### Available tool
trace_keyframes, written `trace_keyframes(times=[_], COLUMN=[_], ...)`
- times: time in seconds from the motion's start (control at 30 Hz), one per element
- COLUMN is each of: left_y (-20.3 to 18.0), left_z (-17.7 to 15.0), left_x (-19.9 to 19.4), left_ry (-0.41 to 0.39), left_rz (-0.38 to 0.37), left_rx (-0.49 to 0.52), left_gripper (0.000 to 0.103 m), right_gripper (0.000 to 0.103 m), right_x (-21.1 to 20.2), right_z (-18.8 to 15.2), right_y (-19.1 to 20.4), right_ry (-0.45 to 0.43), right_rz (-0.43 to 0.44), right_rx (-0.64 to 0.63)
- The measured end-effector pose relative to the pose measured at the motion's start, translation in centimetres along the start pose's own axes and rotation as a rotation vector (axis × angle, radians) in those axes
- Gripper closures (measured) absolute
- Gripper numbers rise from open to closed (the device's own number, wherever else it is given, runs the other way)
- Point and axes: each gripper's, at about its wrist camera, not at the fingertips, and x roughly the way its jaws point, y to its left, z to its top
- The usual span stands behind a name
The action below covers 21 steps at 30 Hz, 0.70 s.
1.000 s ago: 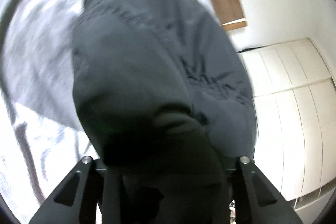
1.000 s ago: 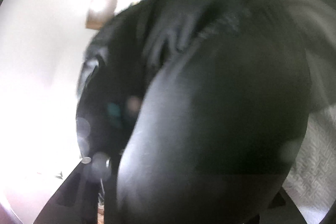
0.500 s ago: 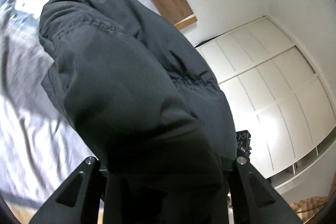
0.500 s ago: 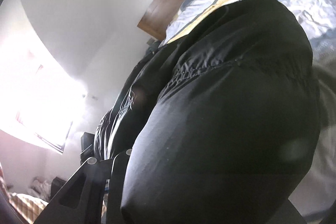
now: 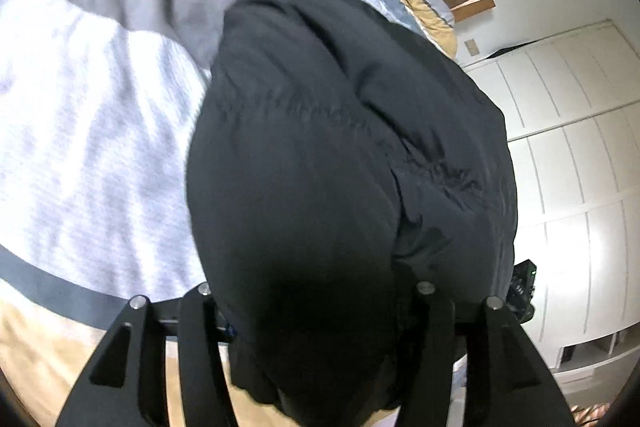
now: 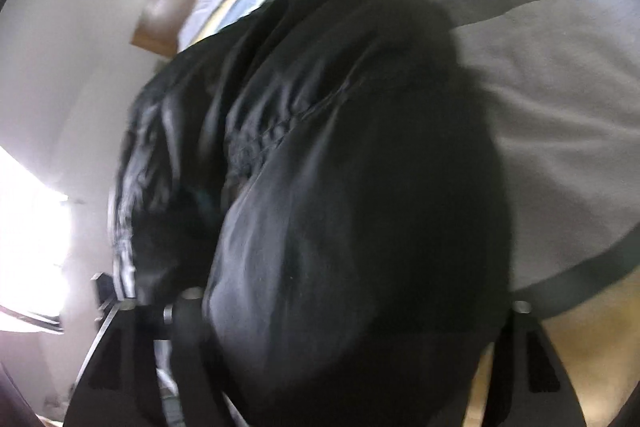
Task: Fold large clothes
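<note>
Tools both opening, left tool (image 5: 314,311) and right tool (image 6: 356,323) astride black padded jacket (image 5: 352,163) over bed (image 5: 80,131).

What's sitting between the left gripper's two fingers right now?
A thick fold of the black jacket fills the gap of the left gripper, whose jaws are opening. The left wrist view shows it, with the bed behind.
</note>
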Motion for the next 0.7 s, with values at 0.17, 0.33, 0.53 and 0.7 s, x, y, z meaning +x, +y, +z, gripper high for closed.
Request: trace_keyframes(times=[0.17, 0.33, 0.53, 0.7], left_y=[-1.9, -4.7, -10.9, -16.8], left_z=[1.5, 0.4, -2.6, -7.9], left_x=[-4.2, -9.6, -12.8, -14.1], left_ry=[-0.061, -0.130, -0.164, -0.185], left_rz=[0.052, 0.204, 0.254, 0.338], left_rx=[0.029, 0.120, 0.175, 0.260], left_gripper=[0.052, 0.052, 0.052, 0.052], right_gripper=[0.022, 0.019, 0.014, 0.005], right_x=[-5.8, -12.4, -18.7, -19.8], right_z=[-0.1, -2.3, -9.4, -12.5], right_y=[1.1, 5.2, 7.8, 10.3], right_ry=[-0.106, -0.179, -0.221, -0.252], right_rz=[-0.137, -0.315, -0.371, -0.432], right_rx=[0.008, -0.070, -0.097, -0.155])
